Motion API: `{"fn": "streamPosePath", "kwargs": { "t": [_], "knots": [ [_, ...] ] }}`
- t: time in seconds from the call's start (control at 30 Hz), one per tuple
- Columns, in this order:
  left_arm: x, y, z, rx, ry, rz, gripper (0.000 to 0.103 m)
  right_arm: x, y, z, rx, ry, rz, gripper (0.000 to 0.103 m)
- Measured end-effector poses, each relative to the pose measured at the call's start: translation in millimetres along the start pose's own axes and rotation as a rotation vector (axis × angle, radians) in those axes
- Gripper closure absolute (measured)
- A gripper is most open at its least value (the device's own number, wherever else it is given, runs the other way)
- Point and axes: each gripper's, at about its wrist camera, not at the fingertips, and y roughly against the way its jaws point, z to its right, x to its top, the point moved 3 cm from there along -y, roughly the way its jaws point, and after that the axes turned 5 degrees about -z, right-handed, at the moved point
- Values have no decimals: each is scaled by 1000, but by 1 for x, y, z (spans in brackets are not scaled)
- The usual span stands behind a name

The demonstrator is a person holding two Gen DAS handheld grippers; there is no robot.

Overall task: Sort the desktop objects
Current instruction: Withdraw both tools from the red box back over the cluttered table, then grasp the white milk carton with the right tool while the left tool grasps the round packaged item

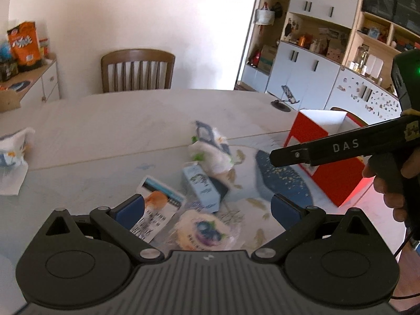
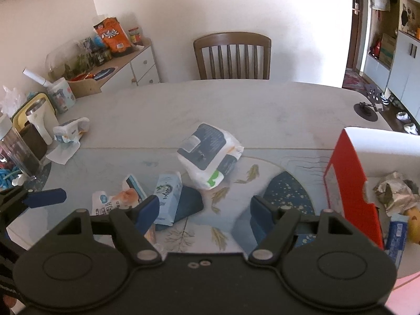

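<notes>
A jumble lies on the patterned mat: a white and dark-blue wipes pack [image 2: 210, 155] [image 1: 210, 152], a light-blue carton [image 2: 168, 197] [image 1: 202, 186] leaning on a flat dark-blue item [image 2: 190, 206], an orange-printed snack packet [image 2: 115, 202] [image 1: 157, 204] and a round blueberry packet [image 1: 207, 232]. My left gripper [image 1: 207, 211] hovers open over the packets, holding nothing. My right gripper [image 2: 204, 214] is open and empty just right of the carton. A red box [image 2: 349, 183] [image 1: 328, 157] stands at the right, with crumpled paper [image 2: 396, 191] and a blue packet [image 2: 397, 236] inside.
A wooden chair [image 2: 232, 55] stands at the table's far side. A tissue pack [image 2: 69, 130], cups and a clear jar [image 2: 18, 149] crowd the left edge. A phone stand [image 2: 366, 110] sits far right. A cabinet [image 2: 136, 65] with snack bags stands behind.
</notes>
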Motion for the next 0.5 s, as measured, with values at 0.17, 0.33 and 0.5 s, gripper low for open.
{"fn": "streamPosePath", "kwargs": {
  "t": [0.17, 0.33, 0.5],
  "knots": [
    [-11, -10, -6, -22, -10, -34, 1, 0, -15, -13, 9, 25, -28, 27],
    [-22, -20, -3, -36, -32, -54, 1, 3, -32, -23, 13, 50, -54, 27],
    [-26, -33, 2, -41, -86, -53, 1, 5, -47, -34, 28, 69, -68, 27]
  ]
}}
